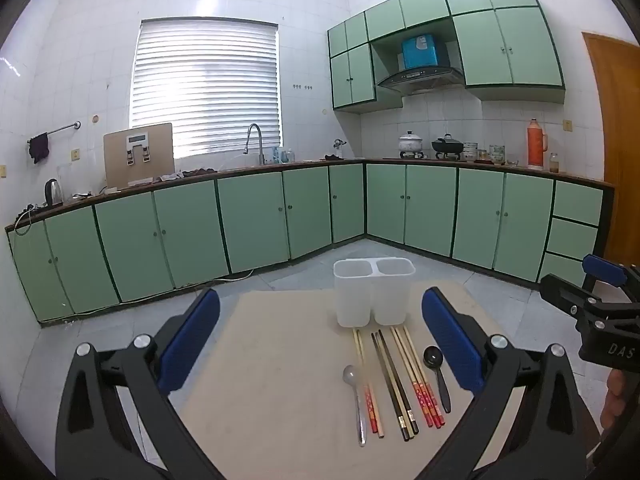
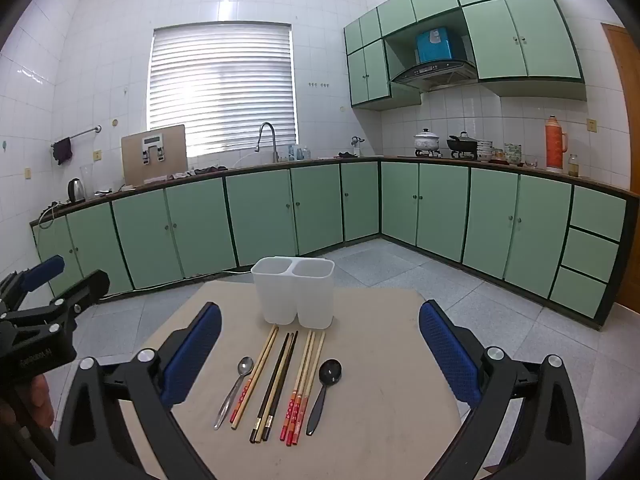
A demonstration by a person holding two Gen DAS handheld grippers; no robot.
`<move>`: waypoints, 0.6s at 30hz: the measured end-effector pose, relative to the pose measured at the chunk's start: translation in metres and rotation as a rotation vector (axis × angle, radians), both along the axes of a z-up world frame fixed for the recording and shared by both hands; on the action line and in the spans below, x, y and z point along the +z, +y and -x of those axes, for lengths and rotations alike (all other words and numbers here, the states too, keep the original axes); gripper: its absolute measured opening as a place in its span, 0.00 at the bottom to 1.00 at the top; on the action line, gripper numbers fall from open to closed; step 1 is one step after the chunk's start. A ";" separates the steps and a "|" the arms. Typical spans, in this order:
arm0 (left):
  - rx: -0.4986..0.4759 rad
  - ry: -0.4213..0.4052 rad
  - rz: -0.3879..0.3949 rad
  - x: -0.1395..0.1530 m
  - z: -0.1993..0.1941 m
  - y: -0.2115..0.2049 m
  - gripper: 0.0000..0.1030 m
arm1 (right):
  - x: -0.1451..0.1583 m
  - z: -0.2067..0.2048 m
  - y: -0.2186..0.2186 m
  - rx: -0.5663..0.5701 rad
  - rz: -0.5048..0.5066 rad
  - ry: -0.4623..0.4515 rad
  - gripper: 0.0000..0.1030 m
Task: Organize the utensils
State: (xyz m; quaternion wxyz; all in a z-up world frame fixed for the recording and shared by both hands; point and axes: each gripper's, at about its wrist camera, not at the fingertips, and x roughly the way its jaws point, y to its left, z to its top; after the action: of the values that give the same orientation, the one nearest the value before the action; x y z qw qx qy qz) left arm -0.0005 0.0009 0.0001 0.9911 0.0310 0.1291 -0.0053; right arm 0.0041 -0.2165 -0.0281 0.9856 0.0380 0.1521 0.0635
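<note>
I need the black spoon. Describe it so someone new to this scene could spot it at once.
Find the white two-compartment holder standing on the beige table. In front of it utensils lie in a row: the black spoon is at the right end, just beyond the red-ended chopsticks. It is all black with a round bowl, whereas the shiny metal spoon lies at the left end.

Three chopstick pairs (image 2: 276, 380) lie between a metal spoon (image 2: 236, 388) and black spoon (image 2: 325, 390), before the upright two-compartment white holder (image 2: 294, 294).

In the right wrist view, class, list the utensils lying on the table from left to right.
metal spoon → light wooden chopsticks → dark chopsticks → red-handled chopsticks → black spoon
</note>
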 end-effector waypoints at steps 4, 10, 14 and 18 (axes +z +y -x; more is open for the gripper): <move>0.002 0.005 -0.005 0.000 0.000 0.000 0.95 | 0.000 0.000 0.000 0.000 0.001 0.001 0.94; 0.003 0.008 -0.008 -0.005 -0.006 0.004 0.95 | 0.000 0.000 0.000 -0.001 0.004 0.001 0.94; 0.005 0.006 -0.008 -0.006 -0.005 0.003 0.95 | 0.000 0.000 0.000 0.000 0.004 0.001 0.94; 0.004 0.007 -0.008 -0.006 -0.006 0.003 0.95 | 0.000 0.000 0.000 0.001 0.002 0.001 0.94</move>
State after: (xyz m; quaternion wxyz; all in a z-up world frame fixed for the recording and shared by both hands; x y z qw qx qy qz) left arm 0.0053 0.0043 -0.0058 0.9905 0.0348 0.1326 -0.0028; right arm 0.0038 -0.2169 -0.0279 0.9855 0.0368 0.1528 0.0638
